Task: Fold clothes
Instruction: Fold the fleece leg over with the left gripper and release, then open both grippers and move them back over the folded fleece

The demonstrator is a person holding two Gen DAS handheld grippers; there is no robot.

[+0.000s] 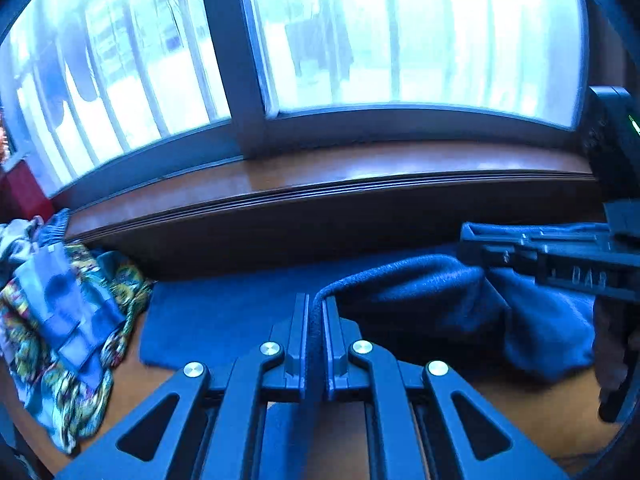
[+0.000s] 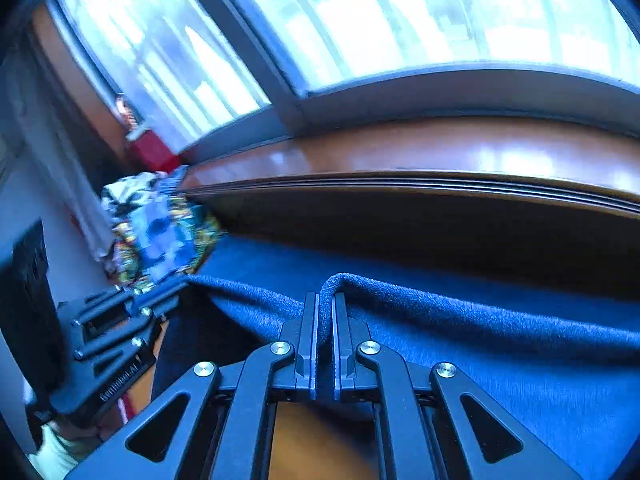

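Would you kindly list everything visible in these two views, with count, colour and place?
blue garment: one, dark blue, on the table, an edge pinched up in both claws
patterned clothes: one heap, multicoloured, at the table's left end
table: one, orange-brown wood, under the clothes
window sill: one, brown wood, behind the table
window: one, bright, dark frame, above the sill
red object: one, on the sill's far left
left claw: one, black, shut on the blue garment
right claw: one, black, shut on the blue garment

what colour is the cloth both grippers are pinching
Dark blue cloth, clearest in the right wrist view.
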